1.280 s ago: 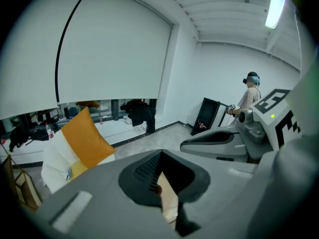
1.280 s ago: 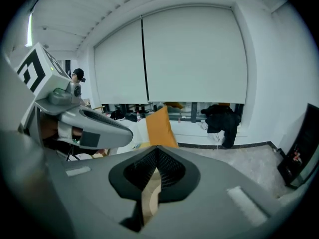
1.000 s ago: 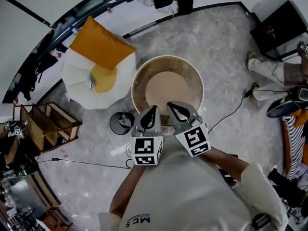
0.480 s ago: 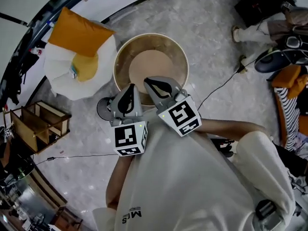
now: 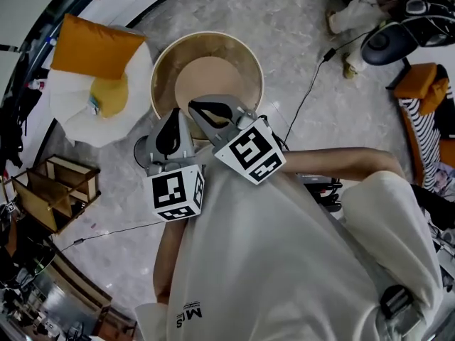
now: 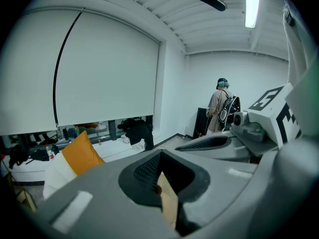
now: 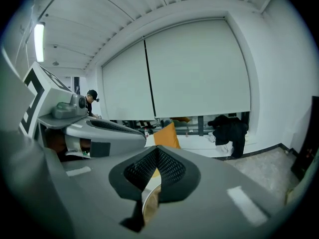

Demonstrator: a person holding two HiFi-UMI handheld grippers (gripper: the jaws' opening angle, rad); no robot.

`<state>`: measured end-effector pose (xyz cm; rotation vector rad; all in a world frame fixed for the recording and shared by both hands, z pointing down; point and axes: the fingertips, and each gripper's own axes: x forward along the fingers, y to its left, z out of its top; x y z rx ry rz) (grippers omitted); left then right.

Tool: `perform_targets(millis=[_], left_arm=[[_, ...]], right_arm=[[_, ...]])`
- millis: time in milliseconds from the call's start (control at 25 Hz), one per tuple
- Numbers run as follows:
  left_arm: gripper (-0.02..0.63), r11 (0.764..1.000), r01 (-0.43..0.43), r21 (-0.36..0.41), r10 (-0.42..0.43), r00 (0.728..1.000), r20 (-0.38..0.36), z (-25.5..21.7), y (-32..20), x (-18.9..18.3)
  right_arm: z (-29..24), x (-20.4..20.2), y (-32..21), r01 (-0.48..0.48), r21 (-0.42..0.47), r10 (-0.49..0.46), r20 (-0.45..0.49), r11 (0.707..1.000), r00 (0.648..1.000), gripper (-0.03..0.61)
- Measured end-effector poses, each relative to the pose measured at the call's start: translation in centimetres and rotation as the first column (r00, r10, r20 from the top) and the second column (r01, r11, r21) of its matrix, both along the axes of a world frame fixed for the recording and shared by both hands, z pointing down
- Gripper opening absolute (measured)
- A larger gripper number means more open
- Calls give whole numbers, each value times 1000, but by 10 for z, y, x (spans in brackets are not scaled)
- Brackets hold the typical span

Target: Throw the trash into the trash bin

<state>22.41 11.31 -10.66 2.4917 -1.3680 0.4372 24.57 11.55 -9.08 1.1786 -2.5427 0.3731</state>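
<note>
Find the left gripper clenched, tips pressed together with nothing pinched, just the tan of the round wooden table glimpsed through the gap behind them; find the right gripper clamped the same way and equally empty. Look for trash and come up short: none on the tabletop, none on the marble floor nearby. Spot the small dark trash bin standing on the floor just beside the table's near-left edge, half covered by the left gripper, so cannot tell whether trash lies inside it. Fits a job done as well as one with the trash somewhere outside these views. Expect any scraps that turn up to be light and crushable, best pinched at an edge or fold; expect the bin itself to be light and easily tipped. Mind the table's raised rim, the white armchair with its orange cushion and yellow cushion near the bin, the wooden shelf and the black cable trailing across the floor.
</note>
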Motion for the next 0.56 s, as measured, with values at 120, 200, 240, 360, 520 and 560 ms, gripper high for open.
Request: perform_targets(millis=[120,200,240,360,520,560], left_arm=[[2,1000,5,0,-5,1000,2,1,2,1],[2,1000,8,-1,-8,1000,1,0,1,4],[2,1000,7,-2,-7,1000,2,-1,2,5],[2,1000,3,-3,-3,1000,4,-2,5,7],[2,1000,1,-6,-1,1000,2,1,-1,6],[2,1000,0,-6,0,1000,3,2,-3,6]], right_arm=[[2,5,1,-15,-9,16,13,1000,1000,21],[2,10,0,-24,-17,24,17,1000,1000,21],[1,11,0,-26,-18,27,17,999,999,21],[-1,12,2,-27,-16,27,15,1000,1000,21],[2,11,-3,-25,-15,25,13,1000,1000,21],[3,11,-5,-25,-15,25,13,1000,1000,21]])
